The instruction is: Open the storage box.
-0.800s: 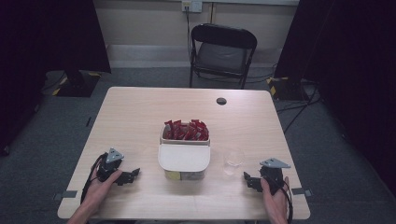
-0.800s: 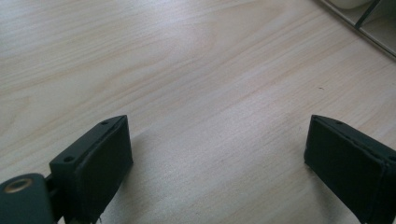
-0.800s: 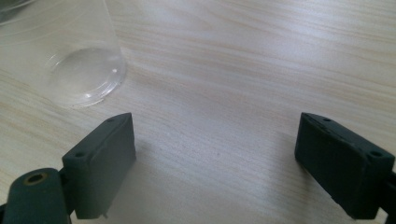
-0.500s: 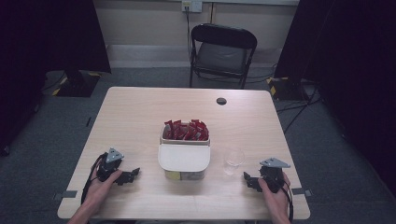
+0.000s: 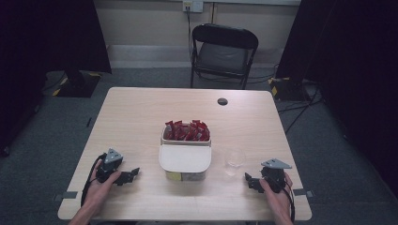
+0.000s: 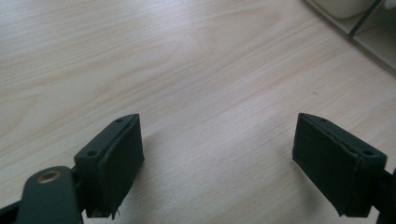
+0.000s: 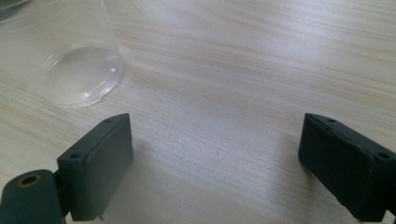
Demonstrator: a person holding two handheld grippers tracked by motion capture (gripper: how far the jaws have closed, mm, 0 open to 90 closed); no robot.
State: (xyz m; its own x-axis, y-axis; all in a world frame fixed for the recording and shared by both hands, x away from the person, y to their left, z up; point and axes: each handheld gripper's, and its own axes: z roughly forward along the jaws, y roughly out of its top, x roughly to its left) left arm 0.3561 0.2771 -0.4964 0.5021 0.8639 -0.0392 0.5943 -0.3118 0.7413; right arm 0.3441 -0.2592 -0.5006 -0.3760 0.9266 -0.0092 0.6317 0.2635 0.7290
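From the high view, you had two grippers on the tabletop [image 5: 141,117]: your left gripper [image 5: 126,176] near the left front corner and your right gripper [image 5: 252,182] near the right front corner, each resting in a hand. Between them stood one white container [image 5: 185,159], its far part filled with red packets [image 5: 187,131], too many to count, and its near part covered by a white lid. One clear plastic cup [image 5: 234,161] stood just right of the container, near your right gripper. One small dark disc [image 5: 222,101] lay toward the far edge. The tabletop was pale wood; one black folding chair [image 5: 223,52] stood behind it on grey carpet, with dark curtains at both sides.

In the left gripper view, your fingers [image 6: 119,154] stood apart with only bare tabletop between them; the container's corner showed at top right.

In the right gripper view, your fingers [image 7: 100,158] stood wide apart, gripping nothing, with the cup [image 7: 70,56] upright just beyond the left one.
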